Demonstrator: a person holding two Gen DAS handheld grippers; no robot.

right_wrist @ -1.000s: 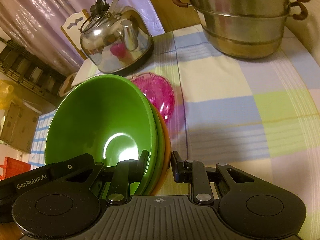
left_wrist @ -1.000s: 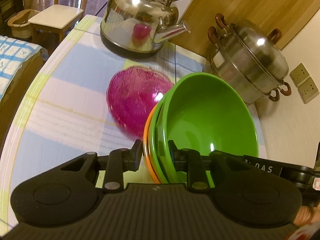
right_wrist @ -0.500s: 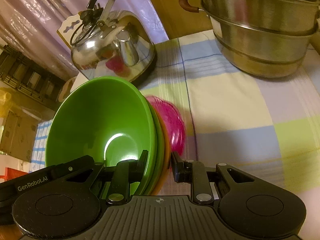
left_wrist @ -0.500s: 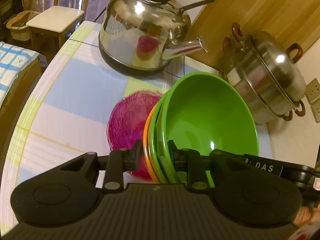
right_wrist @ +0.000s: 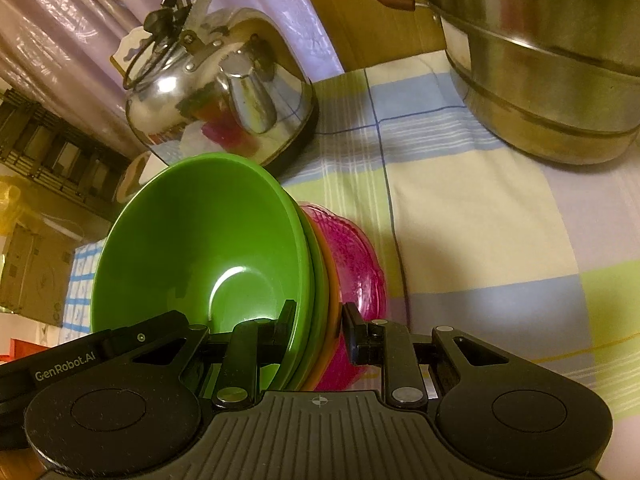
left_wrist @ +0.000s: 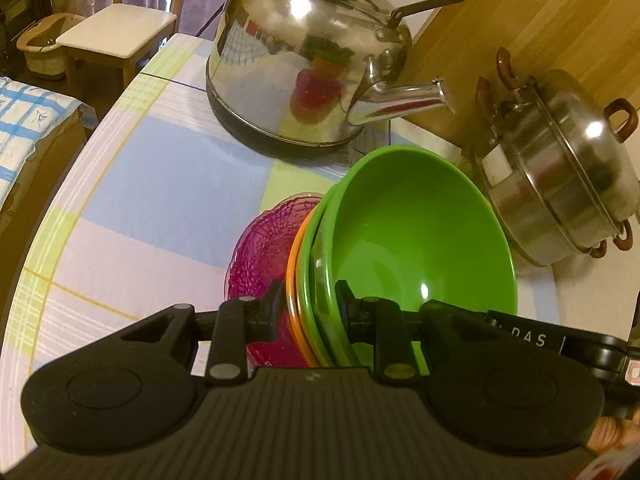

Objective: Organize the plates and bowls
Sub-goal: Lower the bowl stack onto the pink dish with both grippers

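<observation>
Left wrist view: the left gripper [left_wrist: 306, 312] pinches the rim of a nested stack of bowls at lower centre, one finger outside the stack, the other inside the top bowl. Three bowls can be counted by their rims: two glossy green plastic bowls [left_wrist: 420, 248], one within the other, and one orange bowl [left_wrist: 294, 280] beneath them, of which only a thin edge shows. The stack is tilted, its hollow facing the camera. Just behind it, at centre-left, one translucent pink ribbed glass dish [left_wrist: 264, 252] lies on the worktop [left_wrist: 160, 200], which is covered by a checked cloth in blue, white and pale green. Whether the stack touches the dish cannot be told. One shiny steel kettle [left_wrist: 304, 64] with a black handle stands at upper centre, and one lidded steel steamer pot [left_wrist: 560, 168] with brown handles at right. One wooden chair [left_wrist: 116, 28] with a white seat sits at upper left, beyond the worktop's edge.

Right wrist view: the right gripper [right_wrist: 318, 326] pinches the same stack's rim at lower centre, fingers pressed on either side. The green bowls [right_wrist: 200, 248] fill centre-left, the orange bowl's [right_wrist: 332, 280] edge and the pink dish [right_wrist: 356, 264] lie just right of them, the kettle [right_wrist: 216, 92] stands at upper left, and the steamer pot [right_wrist: 540, 64] at upper right.
</observation>
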